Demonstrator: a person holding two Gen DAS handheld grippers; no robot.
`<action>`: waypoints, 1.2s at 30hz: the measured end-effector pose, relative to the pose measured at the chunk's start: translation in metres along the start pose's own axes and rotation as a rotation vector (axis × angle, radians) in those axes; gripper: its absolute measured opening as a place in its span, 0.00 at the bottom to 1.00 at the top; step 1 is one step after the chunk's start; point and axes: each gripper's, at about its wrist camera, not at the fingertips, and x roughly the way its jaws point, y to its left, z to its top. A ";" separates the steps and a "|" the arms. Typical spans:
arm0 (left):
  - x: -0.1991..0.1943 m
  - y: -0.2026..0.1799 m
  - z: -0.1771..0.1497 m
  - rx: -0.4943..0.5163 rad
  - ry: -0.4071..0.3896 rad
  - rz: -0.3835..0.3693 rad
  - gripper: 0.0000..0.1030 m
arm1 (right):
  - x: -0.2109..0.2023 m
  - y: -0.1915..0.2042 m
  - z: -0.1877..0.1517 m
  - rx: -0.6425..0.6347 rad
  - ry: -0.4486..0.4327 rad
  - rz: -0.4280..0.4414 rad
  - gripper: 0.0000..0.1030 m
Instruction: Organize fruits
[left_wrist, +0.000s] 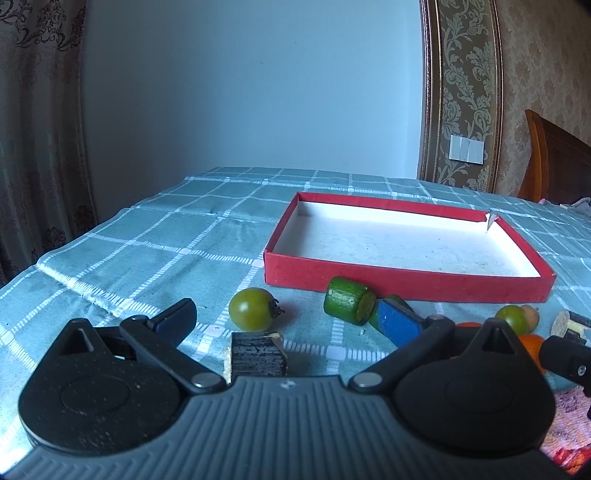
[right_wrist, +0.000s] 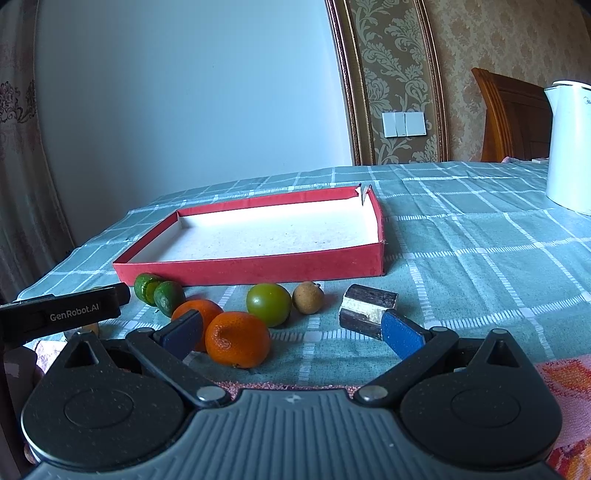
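Fruits lay in a loose row on the checked tablecloth (right_wrist: 461, 236), along the near wall of the red box (right_wrist: 251, 271), none yet inside it — the sorting looked barely begun. Both grippers hovered low at the table's near edge with jaws spread and holding nothing. The right gripper (right_wrist: 291, 332) stood around the nearer orange (right_wrist: 238, 339), with a second orange (right_wrist: 195, 314) behind its left finger and a green tomato (right_wrist: 268, 303) just beyond. The left gripper (left_wrist: 288, 325) faced another green tomato (left_wrist: 253, 308) and a dark wooden block (left_wrist: 256, 356). Judging by this, the next move called for the right jaws to ease forward, close on the orange — gently, since it could roll — and lift it over the box wall.
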 end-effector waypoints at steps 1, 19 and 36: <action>0.000 0.000 0.000 0.000 -0.001 0.001 1.00 | 0.000 0.000 0.000 0.000 -0.001 0.000 1.00; 0.000 0.000 0.000 0.001 -0.008 0.013 1.00 | -0.002 -0.001 0.000 0.001 -0.005 -0.004 1.00; -0.004 0.001 -0.001 -0.011 -0.022 0.009 1.00 | -0.002 -0.001 0.000 0.001 0.000 0.020 1.00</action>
